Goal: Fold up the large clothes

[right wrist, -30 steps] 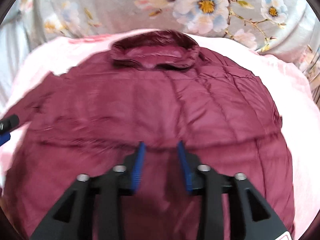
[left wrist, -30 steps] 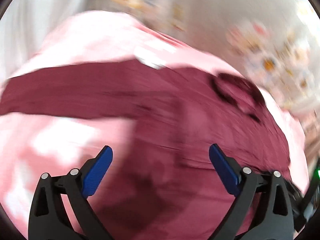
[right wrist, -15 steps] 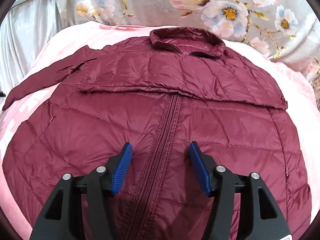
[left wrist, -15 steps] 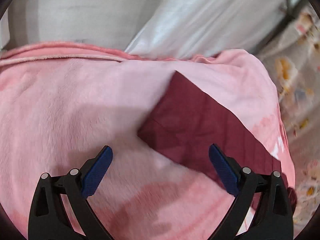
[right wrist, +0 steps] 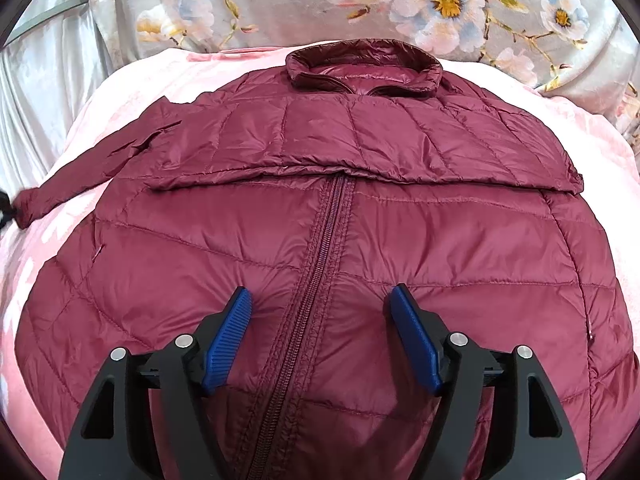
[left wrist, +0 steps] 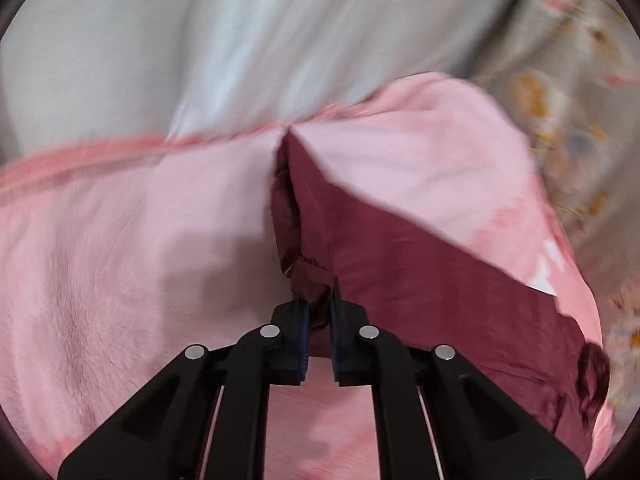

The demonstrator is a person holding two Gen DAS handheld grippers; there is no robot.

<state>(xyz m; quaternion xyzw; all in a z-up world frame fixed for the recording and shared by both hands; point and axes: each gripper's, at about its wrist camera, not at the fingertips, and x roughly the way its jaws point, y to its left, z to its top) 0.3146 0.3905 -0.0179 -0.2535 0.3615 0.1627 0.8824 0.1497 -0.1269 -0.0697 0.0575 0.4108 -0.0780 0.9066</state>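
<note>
The maroon jacket (right wrist: 320, 232) lies flat, front up, on the pink blanket (right wrist: 600, 140), one sleeve (right wrist: 100, 168) stretched out to the side. The left gripper (left wrist: 319, 320) pinches the cuff (left wrist: 308, 280) at the very edge, so the slick fabric may slip out when pulled. The right gripper (right wrist: 320, 316) hovers above the zipper (right wrist: 316, 280), its jaws opening with nothing clamped. Only the left wrist view shows the pinch; only the right shows the whole jacket.
</note>
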